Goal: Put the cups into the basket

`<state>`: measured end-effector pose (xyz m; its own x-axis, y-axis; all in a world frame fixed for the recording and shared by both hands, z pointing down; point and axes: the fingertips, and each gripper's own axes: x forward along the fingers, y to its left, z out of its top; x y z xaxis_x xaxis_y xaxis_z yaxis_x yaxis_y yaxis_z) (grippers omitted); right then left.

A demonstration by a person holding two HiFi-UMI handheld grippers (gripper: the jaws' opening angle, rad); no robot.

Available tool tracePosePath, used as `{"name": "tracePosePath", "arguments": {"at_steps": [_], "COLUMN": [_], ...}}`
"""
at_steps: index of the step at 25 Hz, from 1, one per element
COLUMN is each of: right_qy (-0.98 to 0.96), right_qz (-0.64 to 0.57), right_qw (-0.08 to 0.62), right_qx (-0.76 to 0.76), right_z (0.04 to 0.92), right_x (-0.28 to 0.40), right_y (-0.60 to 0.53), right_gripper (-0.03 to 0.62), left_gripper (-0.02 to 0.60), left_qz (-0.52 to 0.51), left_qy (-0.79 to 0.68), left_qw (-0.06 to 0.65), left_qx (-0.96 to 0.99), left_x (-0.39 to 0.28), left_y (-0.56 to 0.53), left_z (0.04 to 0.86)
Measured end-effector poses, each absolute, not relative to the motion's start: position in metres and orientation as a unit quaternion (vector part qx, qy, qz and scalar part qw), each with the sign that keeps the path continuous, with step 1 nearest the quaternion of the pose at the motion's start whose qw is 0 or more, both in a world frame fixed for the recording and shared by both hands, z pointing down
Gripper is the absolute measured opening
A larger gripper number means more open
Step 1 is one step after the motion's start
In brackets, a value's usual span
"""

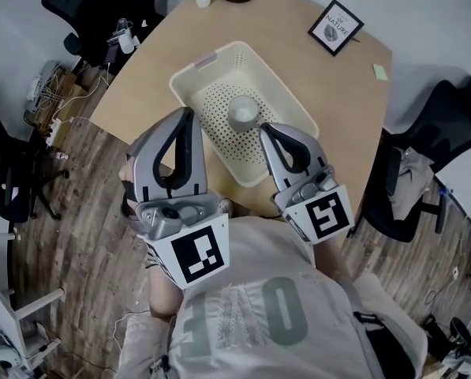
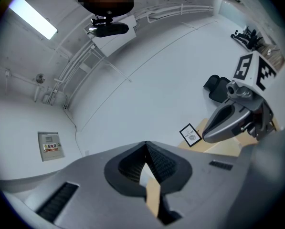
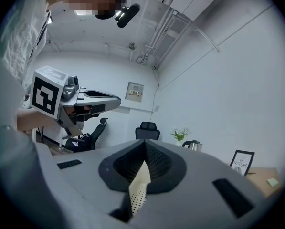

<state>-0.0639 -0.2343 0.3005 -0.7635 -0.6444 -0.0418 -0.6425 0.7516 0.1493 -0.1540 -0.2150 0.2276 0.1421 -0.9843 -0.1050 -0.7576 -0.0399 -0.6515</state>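
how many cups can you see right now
1: a cup sits in the basket, near its middle. Others may be out of sight.

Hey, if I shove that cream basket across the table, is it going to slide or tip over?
The basket looks like thin perforated plastic, so it is probably light and likely to slide easily on the smooth table. It is wide and low, so tipping seems unlikely. The cup inside may shift.
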Motion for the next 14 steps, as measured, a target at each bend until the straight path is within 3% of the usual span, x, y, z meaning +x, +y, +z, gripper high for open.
{"name": "tracePosePath", "arguments": {"at_steps": [14], "right_qy": [-0.936], "right_qz": [-0.072], "right_qw": [0.019], "right_qx": [0.344], "right_z": [0.312], "right_x": [-0.056], "right_y": [-0.243], "right_gripper": [-0.002], "left_gripper": [0.009], "left_qz": [-0.199], "left_qy": [0.618], "left_qw": [0.289], "left_qx": [-0.703], "left_x": [-0.143], "left_y": [-0.226], "left_z": [0.238]}}
